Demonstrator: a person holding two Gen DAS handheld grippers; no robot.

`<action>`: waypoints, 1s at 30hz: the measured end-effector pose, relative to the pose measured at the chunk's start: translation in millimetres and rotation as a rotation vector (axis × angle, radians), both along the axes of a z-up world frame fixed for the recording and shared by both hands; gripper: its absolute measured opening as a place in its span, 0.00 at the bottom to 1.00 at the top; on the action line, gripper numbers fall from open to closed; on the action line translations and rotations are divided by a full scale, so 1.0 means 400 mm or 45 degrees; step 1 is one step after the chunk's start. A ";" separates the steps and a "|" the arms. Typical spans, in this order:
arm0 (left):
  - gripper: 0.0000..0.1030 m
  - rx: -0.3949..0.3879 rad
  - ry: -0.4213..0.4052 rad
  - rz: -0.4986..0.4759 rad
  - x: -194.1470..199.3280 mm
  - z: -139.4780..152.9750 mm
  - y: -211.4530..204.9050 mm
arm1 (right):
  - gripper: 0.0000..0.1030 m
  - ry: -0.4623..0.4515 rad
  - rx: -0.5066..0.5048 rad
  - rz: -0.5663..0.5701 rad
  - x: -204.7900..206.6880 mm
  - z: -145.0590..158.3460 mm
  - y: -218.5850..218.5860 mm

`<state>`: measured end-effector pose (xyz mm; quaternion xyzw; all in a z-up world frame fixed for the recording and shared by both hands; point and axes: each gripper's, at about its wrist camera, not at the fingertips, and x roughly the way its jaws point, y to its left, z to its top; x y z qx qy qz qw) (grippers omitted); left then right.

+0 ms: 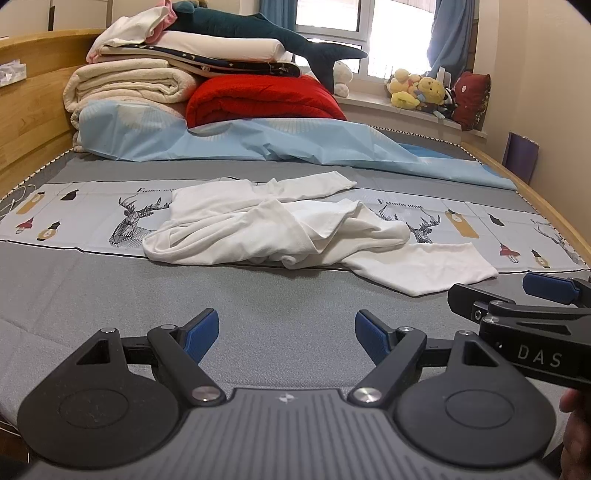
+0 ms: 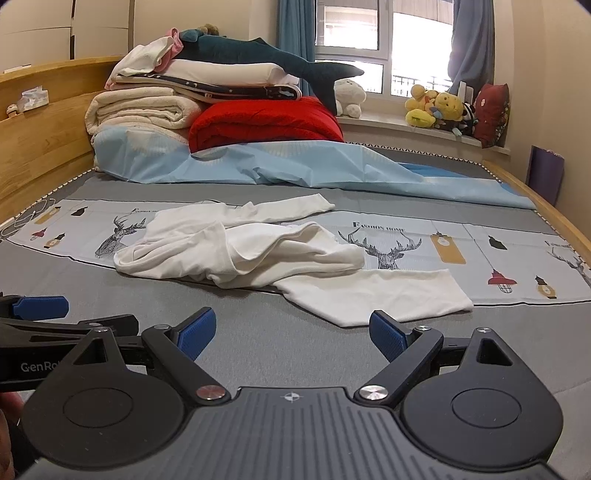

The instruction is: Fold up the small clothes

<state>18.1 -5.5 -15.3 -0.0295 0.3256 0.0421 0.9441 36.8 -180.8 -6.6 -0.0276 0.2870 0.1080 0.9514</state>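
A crumpled white garment (image 1: 280, 229) lies on the bed (image 1: 258, 325), in the middle of the left wrist frame, bunched into loose folds across a printed cloth (image 1: 92, 218) with stag heads and lanterns on it. One sleeve runs toward the upper right of the heap and another flat part spreads out toward the lower right, onto the grey bed cover. In the right wrist view the same garment (image 2: 258, 251) sits a little left of centre, its flat lower part reaching nearly down to the right finger of the tool below it.

The left tool (image 1: 286, 334) sits low in its frame, over the grey cover, with its blue-padded fingers (image 1: 201, 334) wide apart and nothing between them. It is short of the garment, not touching it. The right tool (image 2: 291, 336) is likewise spread, empty, near the garment's closest edge but apart from it. Each tool shows in the other's view: the right one at the right edge of the left frame, the left one at the left edge of the right frame.

Toward the top of both frames, at the head of the bed, is a stack of folded bedding: a red blanket (image 1: 266, 99), cream blankets (image 1: 129, 83), and a dark plush shark (image 1: 258, 31) on top, with a light blue sheet (image 1: 258, 142) draped below them. Soft toys (image 1: 417, 88) crowd the windowsill at the upper right.
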 end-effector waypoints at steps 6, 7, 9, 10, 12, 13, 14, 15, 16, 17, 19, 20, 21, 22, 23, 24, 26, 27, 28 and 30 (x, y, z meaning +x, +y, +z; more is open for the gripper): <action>0.82 0.001 0.001 0.000 0.000 0.000 0.000 | 0.88 0.001 0.000 -0.001 0.000 0.000 0.000; 0.82 0.001 0.001 0.001 0.000 0.001 0.001 | 0.88 0.002 0.000 -0.001 0.000 0.000 0.000; 0.82 0.000 0.001 -0.001 0.000 0.000 0.001 | 0.88 0.001 0.000 0.000 0.001 0.000 0.000; 0.82 0.000 0.002 0.000 0.000 0.000 0.001 | 0.88 0.001 0.000 0.000 0.001 0.000 0.000; 0.82 0.000 0.002 0.000 0.000 0.000 0.001 | 0.88 0.001 0.000 -0.001 0.001 0.000 -0.001; 0.82 0.000 0.002 0.000 0.000 0.000 0.001 | 0.88 0.001 -0.001 -0.001 0.000 0.000 -0.001; 0.82 -0.001 0.002 0.000 0.000 0.000 0.001 | 0.88 0.001 0.000 0.000 0.001 0.001 -0.001; 0.82 -0.001 0.001 0.000 0.000 0.000 0.001 | 0.88 0.002 0.001 0.000 0.001 0.001 -0.001; 0.82 -0.002 0.001 0.000 0.000 -0.001 0.003 | 0.88 0.002 0.001 0.000 0.001 0.001 -0.002; 0.82 -0.002 0.001 0.000 0.000 -0.001 0.003 | 0.88 0.004 0.000 0.000 0.001 0.001 -0.001; 0.82 -0.003 0.001 0.000 0.000 0.000 0.003 | 0.88 0.003 -0.001 0.000 0.000 0.001 -0.001; 0.82 -0.003 0.001 0.000 0.000 0.000 0.003 | 0.88 0.003 -0.001 0.000 0.000 0.001 -0.001; 0.82 -0.002 0.001 0.000 0.000 0.000 0.003 | 0.87 0.004 -0.001 0.000 0.001 0.001 -0.001; 0.82 -0.002 0.001 0.000 0.000 0.000 0.003 | 0.87 0.004 -0.001 0.001 0.001 0.001 -0.001; 0.82 -0.002 0.001 0.000 0.000 0.000 0.003 | 0.87 0.004 -0.001 0.001 0.000 0.001 -0.001; 0.82 -0.002 0.001 0.000 0.000 0.000 0.003 | 0.87 0.003 -0.001 0.000 0.001 0.001 -0.001; 0.82 -0.002 0.002 0.000 0.000 0.000 0.003 | 0.87 0.005 -0.001 0.002 0.001 0.001 -0.001; 0.82 -0.003 0.002 0.000 0.000 0.000 0.003 | 0.87 0.003 -0.002 0.002 0.002 0.001 -0.001; 0.82 -0.005 0.002 -0.001 0.000 0.001 0.003 | 0.86 0.001 -0.002 0.001 0.001 0.001 -0.001; 0.82 -0.006 -0.004 -0.005 -0.002 -0.003 0.006 | 0.82 -0.005 -0.007 -0.002 0.004 0.000 0.000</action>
